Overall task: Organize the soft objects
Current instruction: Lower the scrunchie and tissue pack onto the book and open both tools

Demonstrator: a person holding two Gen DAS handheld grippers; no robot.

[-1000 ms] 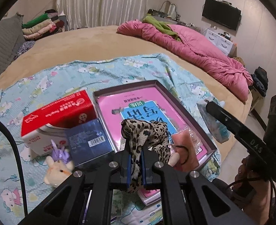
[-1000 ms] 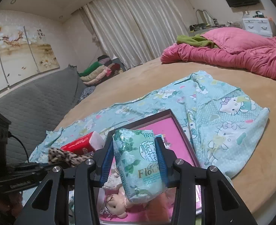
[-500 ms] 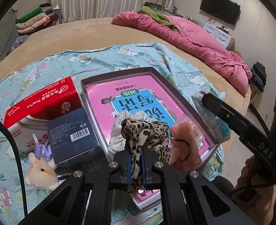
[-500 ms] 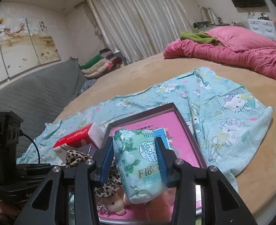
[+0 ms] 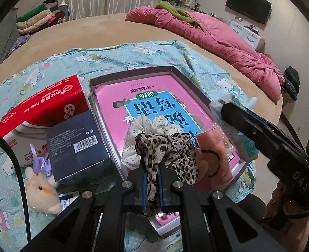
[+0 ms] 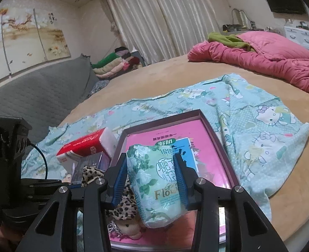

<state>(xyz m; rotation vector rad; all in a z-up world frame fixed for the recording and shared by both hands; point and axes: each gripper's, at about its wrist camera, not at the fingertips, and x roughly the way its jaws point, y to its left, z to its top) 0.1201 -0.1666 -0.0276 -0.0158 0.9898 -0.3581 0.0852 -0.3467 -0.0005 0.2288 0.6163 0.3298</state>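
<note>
Bedroom setting: a round tan bed [image 5: 91, 33] carries a cartoon-print blue sheet [image 5: 133, 56], and on the sheet lies one shallow tray [image 5: 171, 68] lined with a pink book. The left gripper [image 5: 151, 174] is pressed together on one leopard-print cloth [image 5: 171, 147], held just above the tray's near end. The right gripper [image 6: 152, 180] pinches one green floral tissue pack [image 6: 156, 187] between its blue pads, also over the near end of the tray. Judged step: both soft items are in transit to the tray and neither is released. The next move calls for lowering each item to a free patch of the lining, then spreading the pads; the two grippers stand close together, so releases should be staggered to avoid contact. Count inside the tray: one cream floral cloth [image 5: 146, 126], one pink pouch [image 5: 213, 159]. Count beside the tray, on the sheet: one red tissue box [image 5: 45, 109], one dark box [image 5: 76, 145], one plush toy [image 5: 41, 191] touching the dark box.
</note>
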